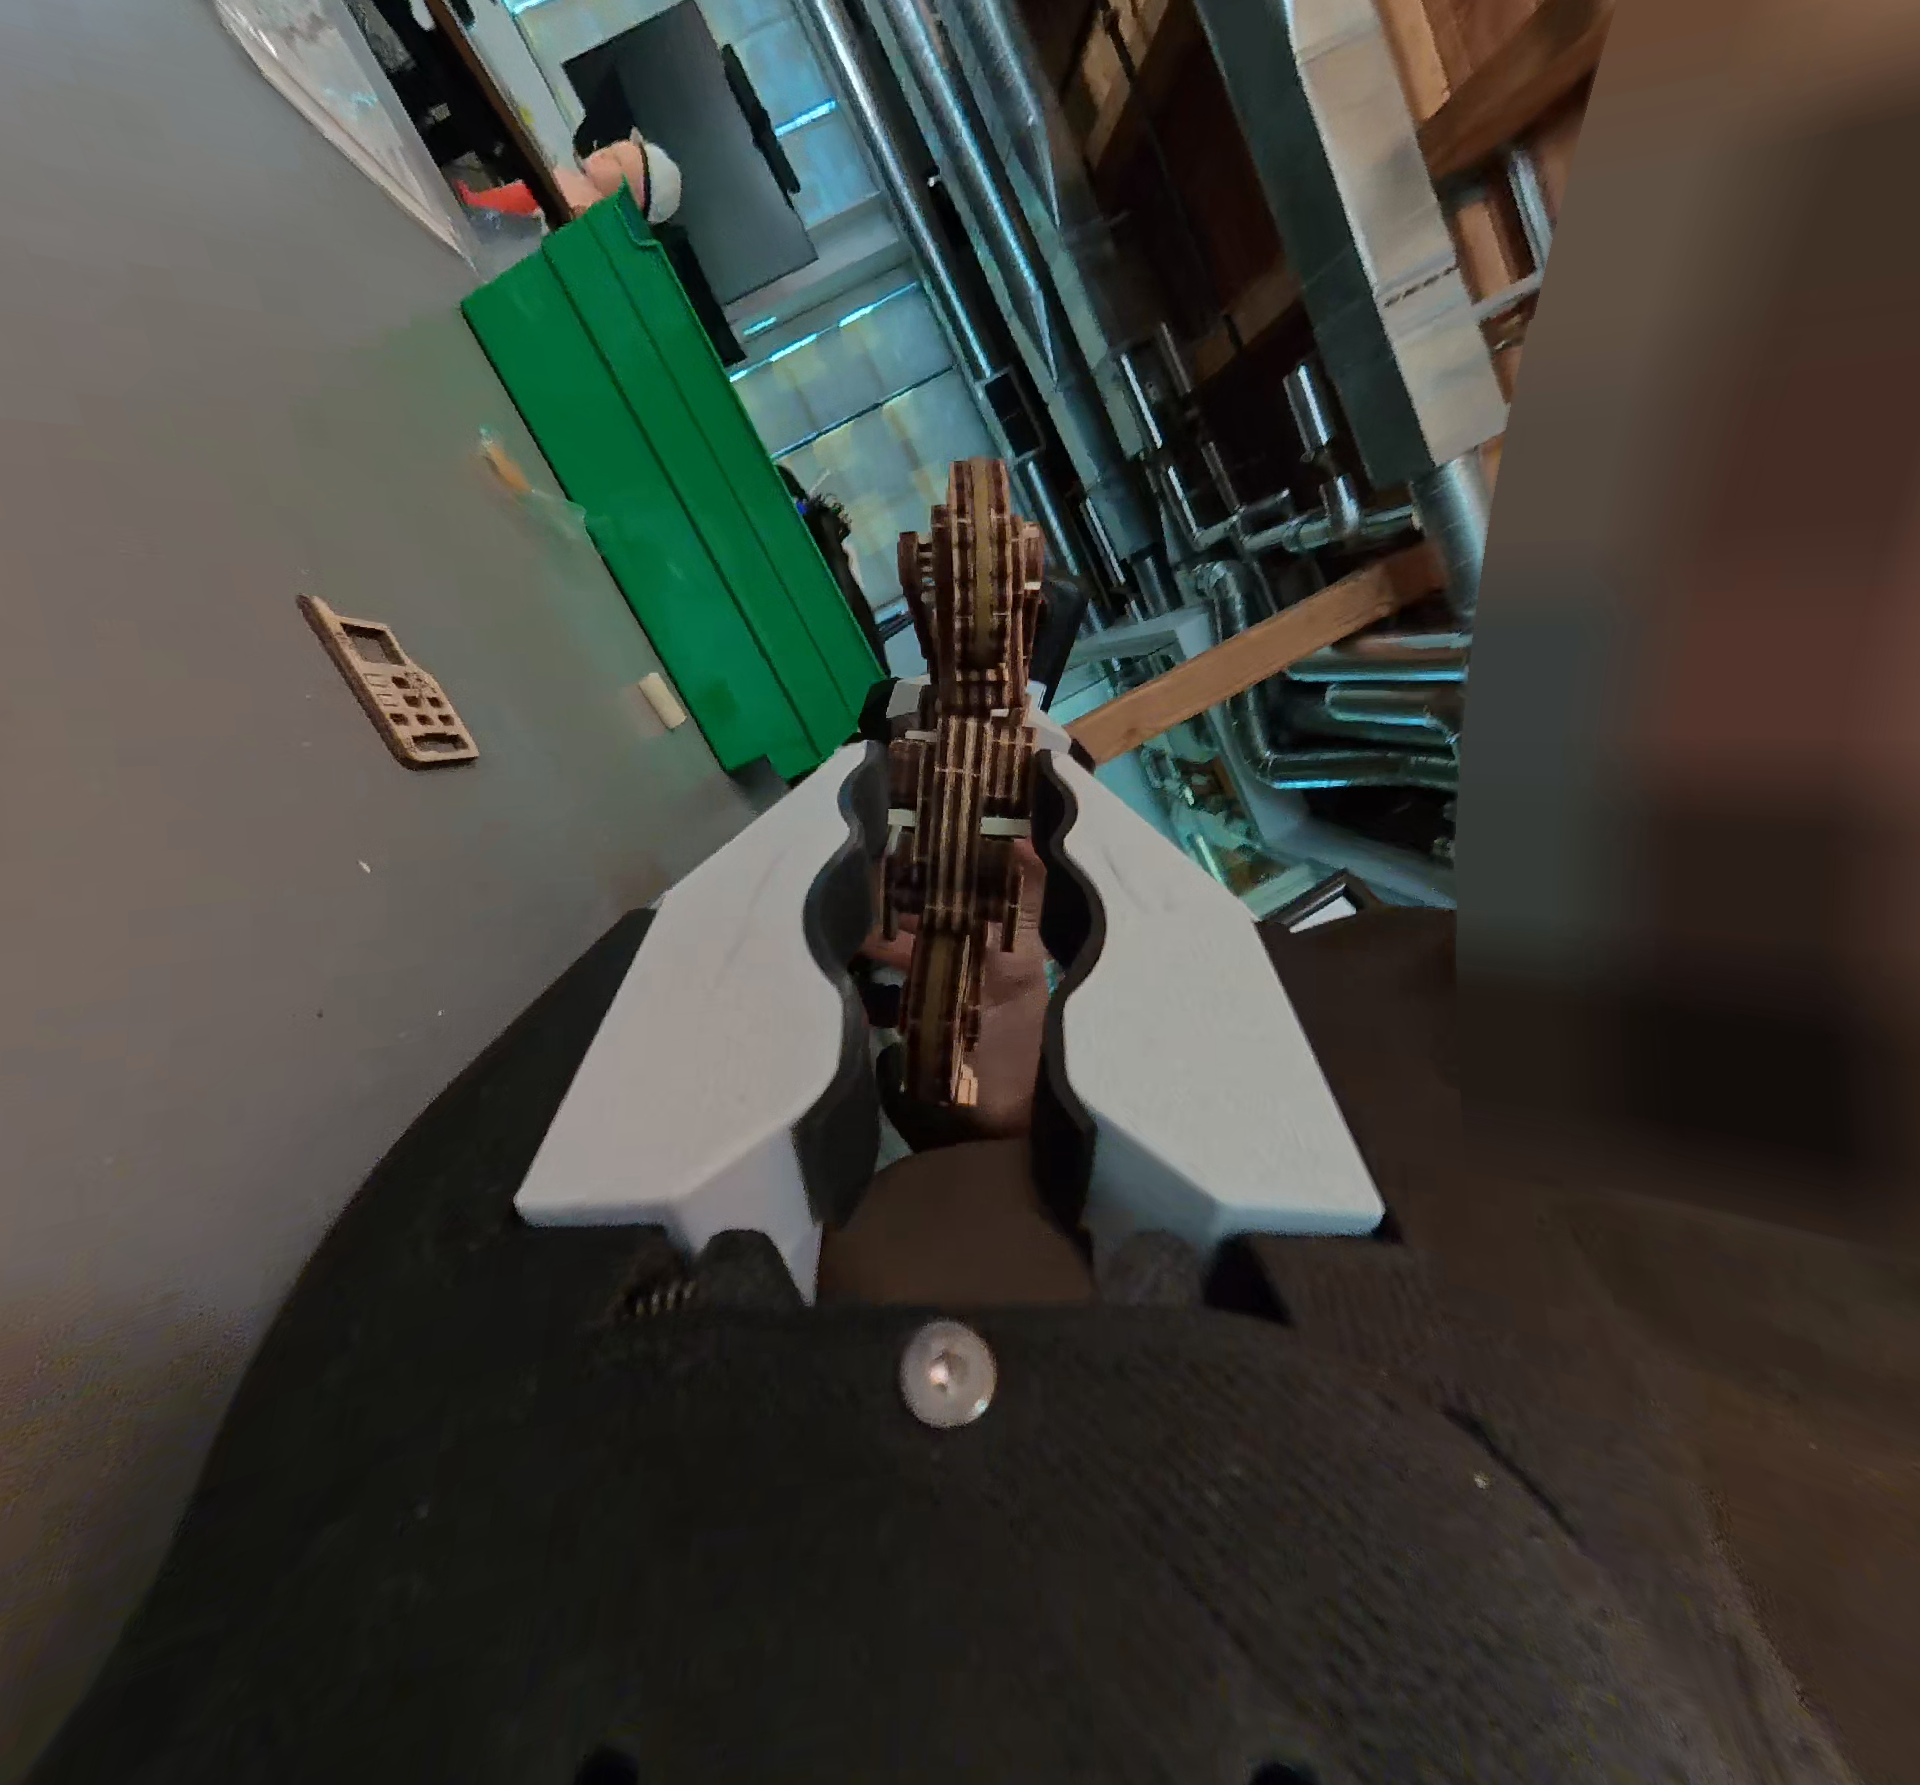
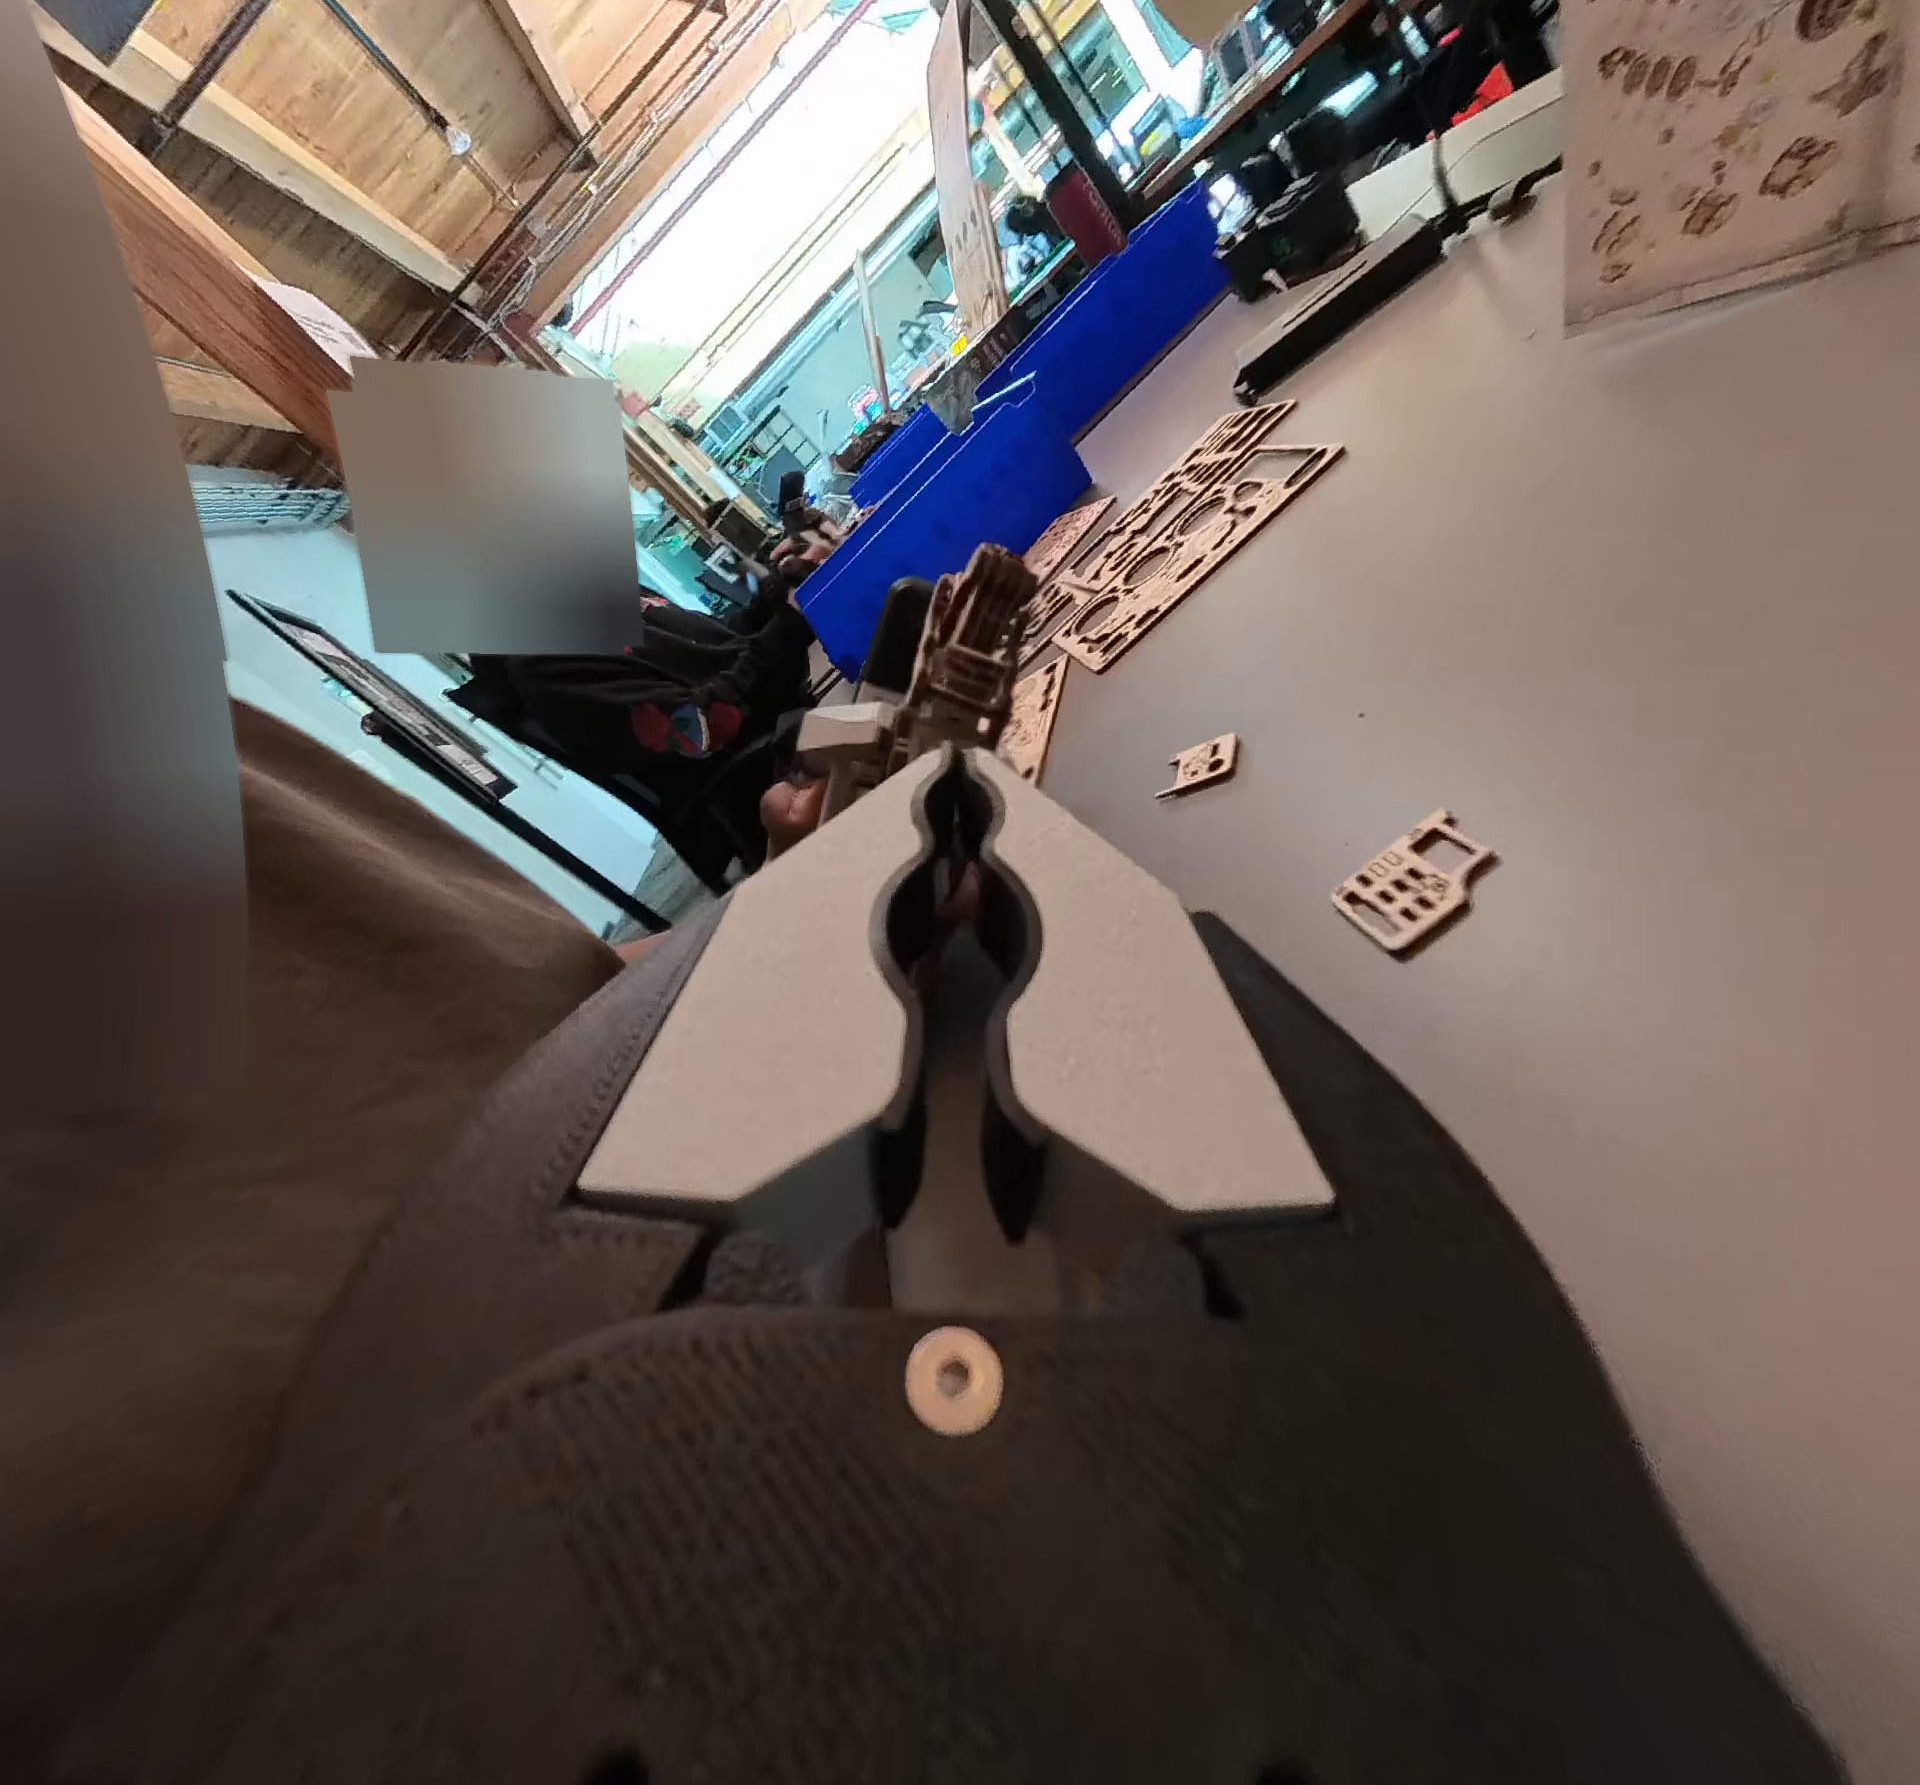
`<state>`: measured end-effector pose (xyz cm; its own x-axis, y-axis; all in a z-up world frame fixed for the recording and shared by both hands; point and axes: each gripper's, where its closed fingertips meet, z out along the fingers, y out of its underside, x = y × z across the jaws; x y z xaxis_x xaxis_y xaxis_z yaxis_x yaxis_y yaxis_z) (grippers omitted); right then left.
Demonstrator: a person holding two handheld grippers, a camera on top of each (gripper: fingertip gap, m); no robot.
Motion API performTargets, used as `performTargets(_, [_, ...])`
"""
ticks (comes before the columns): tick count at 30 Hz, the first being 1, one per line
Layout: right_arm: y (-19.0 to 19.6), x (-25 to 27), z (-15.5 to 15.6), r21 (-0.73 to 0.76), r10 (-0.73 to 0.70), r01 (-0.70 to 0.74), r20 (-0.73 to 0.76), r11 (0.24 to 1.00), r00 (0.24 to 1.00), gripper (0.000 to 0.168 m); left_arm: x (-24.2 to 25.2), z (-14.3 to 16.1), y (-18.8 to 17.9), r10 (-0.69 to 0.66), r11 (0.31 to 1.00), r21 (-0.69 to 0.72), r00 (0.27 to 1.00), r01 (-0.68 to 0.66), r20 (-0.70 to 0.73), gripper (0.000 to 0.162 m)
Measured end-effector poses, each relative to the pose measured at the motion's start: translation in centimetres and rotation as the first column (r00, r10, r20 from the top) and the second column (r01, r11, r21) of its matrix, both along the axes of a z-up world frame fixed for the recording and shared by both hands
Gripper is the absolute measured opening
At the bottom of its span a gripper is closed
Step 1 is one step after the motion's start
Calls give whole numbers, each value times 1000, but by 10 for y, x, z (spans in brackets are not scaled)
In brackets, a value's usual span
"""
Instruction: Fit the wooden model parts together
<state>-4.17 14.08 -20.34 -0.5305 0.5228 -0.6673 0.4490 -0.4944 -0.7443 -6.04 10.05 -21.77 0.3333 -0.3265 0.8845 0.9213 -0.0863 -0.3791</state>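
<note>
The wooden model (image 1: 971, 613) is a stack of brown layered plywood parts. My left gripper (image 1: 961, 759) is shut on its middle and holds it upright in the air beside the grey table (image 1: 156, 800). In the right wrist view the model (image 2: 977, 634) sits just past my right gripper (image 2: 954, 761), whose jaws are closed with the tips against the model's near edge. I cannot tell if they pinch a part. The left gripper (image 2: 842, 733) shows there beside the model. The right gripper's tip (image 1: 1060, 639) shows behind the model in the left wrist view.
A green bin (image 1: 665, 488) stands on the table, and a cut-out wooden piece (image 1: 390, 681) lies near it. Punched wooden sheets (image 2: 1174, 551), small loose pieces (image 2: 1413, 888), blue bins (image 2: 997, 447) and a printed sheet (image 2: 1745, 73) are on the table (image 2: 1558, 592). A person (image 2: 644, 696) sits beyond. The left gripper's tips are roughly 6 cm from the right gripper's.
</note>
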Motion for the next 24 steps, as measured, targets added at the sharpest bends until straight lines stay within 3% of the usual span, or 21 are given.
performTargets(2, [-14,1,-5,7,43,-43,18,999,999,0,4,0,2,-2,1000,-11,1000,2,-24,24])
performTargets(23, [0,-2,-11,-18,11,-10,31,1000,999,0,-1,-4,-2,3,998,-57,995,-8,-98,24])
performTargets(24, [-2,-2,-12,-33,23,-22,37,999,999,10,-1,-5,-3,3,998,-61,995,-9,-104,24])
